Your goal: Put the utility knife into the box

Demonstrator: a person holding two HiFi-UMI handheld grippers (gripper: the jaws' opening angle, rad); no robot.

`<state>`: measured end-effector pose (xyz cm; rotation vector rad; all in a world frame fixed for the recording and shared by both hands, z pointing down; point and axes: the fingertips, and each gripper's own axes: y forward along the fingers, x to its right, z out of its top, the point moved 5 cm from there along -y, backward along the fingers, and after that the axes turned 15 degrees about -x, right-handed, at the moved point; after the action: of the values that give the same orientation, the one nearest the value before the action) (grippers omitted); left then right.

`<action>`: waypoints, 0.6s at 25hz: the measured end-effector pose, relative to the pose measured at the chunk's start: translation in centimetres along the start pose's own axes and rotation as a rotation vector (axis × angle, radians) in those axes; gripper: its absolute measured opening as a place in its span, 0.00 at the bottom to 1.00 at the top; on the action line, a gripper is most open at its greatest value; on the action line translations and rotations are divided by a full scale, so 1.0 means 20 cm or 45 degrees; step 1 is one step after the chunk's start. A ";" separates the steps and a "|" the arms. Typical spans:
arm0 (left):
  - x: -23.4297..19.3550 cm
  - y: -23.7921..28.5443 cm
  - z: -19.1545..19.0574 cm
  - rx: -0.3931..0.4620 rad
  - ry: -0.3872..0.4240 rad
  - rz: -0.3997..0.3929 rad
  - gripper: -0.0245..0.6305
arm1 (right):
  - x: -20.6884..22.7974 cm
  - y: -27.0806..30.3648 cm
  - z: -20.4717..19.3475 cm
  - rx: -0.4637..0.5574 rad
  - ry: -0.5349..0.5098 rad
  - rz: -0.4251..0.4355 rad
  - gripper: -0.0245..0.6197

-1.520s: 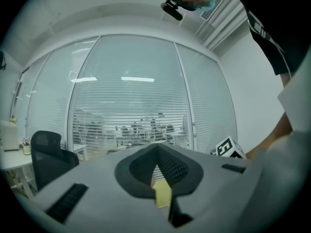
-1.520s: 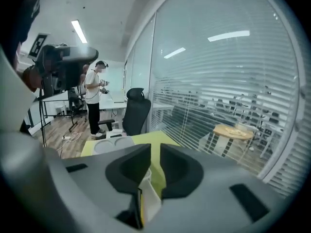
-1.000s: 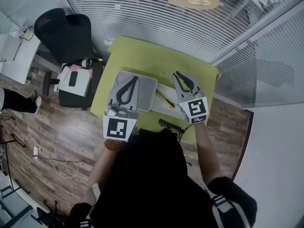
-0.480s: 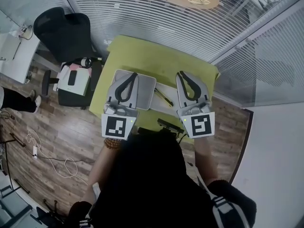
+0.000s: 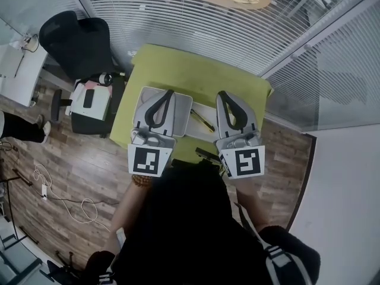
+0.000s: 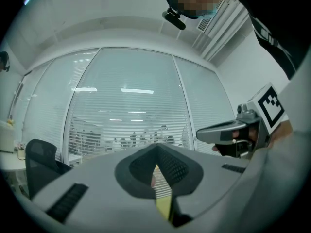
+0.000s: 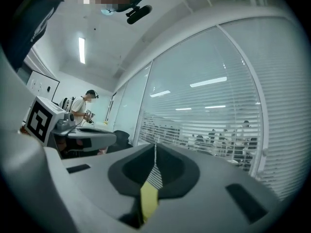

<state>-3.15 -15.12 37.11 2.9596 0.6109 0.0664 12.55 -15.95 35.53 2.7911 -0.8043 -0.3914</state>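
**Both grippers closed and empty, knife lying outside the box**

One room, with slatted blinds [image 5: 196,22] behind glass on two sides and a wooden floor [image 5: 59,153]. One green table [image 5: 178,64] stands against the glass. One black office chair [image 5: 80,40] sits off its left end. One white cable [image 5: 65,200] trails over the floor.

One person in a dark top [image 5: 184,218] leans over the near edge of the table, holding two grippers side by side above it. Each carries one marker cube at its rear: two cubes in all.

One grey box [image 5: 183,116], shallow with rounded corners, lies on the left half of the table. The left gripper [image 5: 169,92] hangs over it. Its tips meet, with only a thin slit behind them and nothing in it.

The right gripper [image 5: 220,94] is held level over the table's right part. Its jaws have just been closing and now meet at the tips, with nothing between them.

One utility knife [image 5: 204,121] lies between the two grippers, just right of the box and outside it. It rests on a white flat piece whose kind I cannot tell. The knife is slim and dark and lies at a slant, its far end nearer the box. Its finer details are too small to make out.
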 end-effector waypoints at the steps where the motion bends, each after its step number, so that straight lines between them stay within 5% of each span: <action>1: 0.00 0.00 0.00 0.002 -0.001 0.001 0.04 | 0.00 -0.01 0.00 0.006 0.018 -0.023 0.05; 15: 0.05 0.07 0.05 0.051 -0.003 -0.038 0.04 | 0.12 -0.07 -0.03 -0.007 0.054 -0.231 0.04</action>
<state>-1.56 -16.18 36.38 2.9873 0.6641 0.0481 15.41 -16.07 35.27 2.8663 -0.5420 -0.3617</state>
